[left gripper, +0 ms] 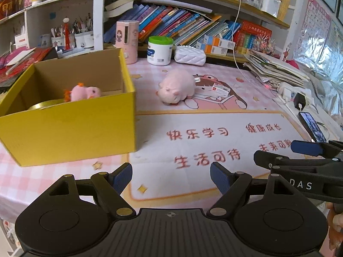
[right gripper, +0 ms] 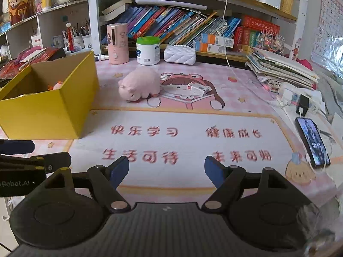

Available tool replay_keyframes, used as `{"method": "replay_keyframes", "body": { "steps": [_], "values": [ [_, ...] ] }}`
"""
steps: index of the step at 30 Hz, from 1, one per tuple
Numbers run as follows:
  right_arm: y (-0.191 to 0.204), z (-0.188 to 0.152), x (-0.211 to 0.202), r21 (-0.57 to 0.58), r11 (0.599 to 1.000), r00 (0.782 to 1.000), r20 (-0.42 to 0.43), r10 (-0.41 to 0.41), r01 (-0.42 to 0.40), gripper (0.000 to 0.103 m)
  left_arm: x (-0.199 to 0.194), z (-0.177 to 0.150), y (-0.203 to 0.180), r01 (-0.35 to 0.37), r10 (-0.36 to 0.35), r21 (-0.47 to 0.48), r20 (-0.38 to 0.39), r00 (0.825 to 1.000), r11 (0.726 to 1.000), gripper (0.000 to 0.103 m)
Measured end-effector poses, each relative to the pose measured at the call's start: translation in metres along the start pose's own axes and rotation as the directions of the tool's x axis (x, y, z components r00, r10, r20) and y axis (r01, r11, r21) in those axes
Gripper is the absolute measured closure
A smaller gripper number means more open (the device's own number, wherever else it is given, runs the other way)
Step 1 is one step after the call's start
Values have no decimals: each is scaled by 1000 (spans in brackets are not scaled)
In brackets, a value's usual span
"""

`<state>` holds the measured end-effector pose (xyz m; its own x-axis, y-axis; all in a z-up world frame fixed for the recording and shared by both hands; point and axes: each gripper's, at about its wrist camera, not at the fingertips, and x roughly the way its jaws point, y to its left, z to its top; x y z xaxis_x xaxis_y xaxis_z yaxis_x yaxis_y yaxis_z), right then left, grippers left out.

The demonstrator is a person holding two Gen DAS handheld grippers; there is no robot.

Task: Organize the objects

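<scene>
A yellow cardboard box (left gripper: pixel 70 128) stands at the left of the desk; it also shows in the right wrist view (right gripper: pixel 42 111). Inside it lie a small pink plush with orange frills (left gripper: pixel 84 92) and a gold round tin (left gripper: pixel 44 105). A bigger pink pig plush (left gripper: pixel 176 88) lies on the mat right of the box, also in the right wrist view (right gripper: pixel 140 84). A small white and red box (right gripper: pixel 197 88) lies just right of the pig. My left gripper (left gripper: pixel 170 176) is open and empty, low over the mat's front. My right gripper (right gripper: pixel 166 169) is open and empty beside it.
A pink cylinder (right gripper: pixel 117 44), a green-lidded white tub (right gripper: pixel 148 51) and a white quilted case (right gripper: pixel 179 54) stand at the back. A paper stack (right gripper: pixel 283 68), power strip (right gripper: pixel 300 100) and phone (right gripper: pixel 313 142) lie at the right. Bookshelves rise behind.
</scene>
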<state>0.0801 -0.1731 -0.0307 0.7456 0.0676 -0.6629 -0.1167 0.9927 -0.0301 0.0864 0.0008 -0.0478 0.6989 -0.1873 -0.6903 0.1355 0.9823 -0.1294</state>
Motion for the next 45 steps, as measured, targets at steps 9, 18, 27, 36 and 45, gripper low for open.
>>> {"method": "replay_keyframes", "body": {
  "steps": [9,18,27,36,45],
  "values": [
    [-39,31,41,-33,999,999,-11,42,-42,26,36,23,-30,-24,24,-27,-20,1000,999,21],
    [-86,68,97,-38,997,998,-5,67,-67,28,58,43,-51,-66,65,-62,-17,998,996,21],
    [-115,83,136,-50,993,994,-27,104,-106,28,82,56,-75,-81,79,-59,-37,996,995,21],
    [-130,94,175,-96,984,989,8,150,-149,34,88,59,-86,-103,100,-61,-42,994,993,21],
    [-125,123,244,-204,963,982,34,186,-175,38,76,59,-83,-135,134,-75,-25,991,988,21]
  ]
}}
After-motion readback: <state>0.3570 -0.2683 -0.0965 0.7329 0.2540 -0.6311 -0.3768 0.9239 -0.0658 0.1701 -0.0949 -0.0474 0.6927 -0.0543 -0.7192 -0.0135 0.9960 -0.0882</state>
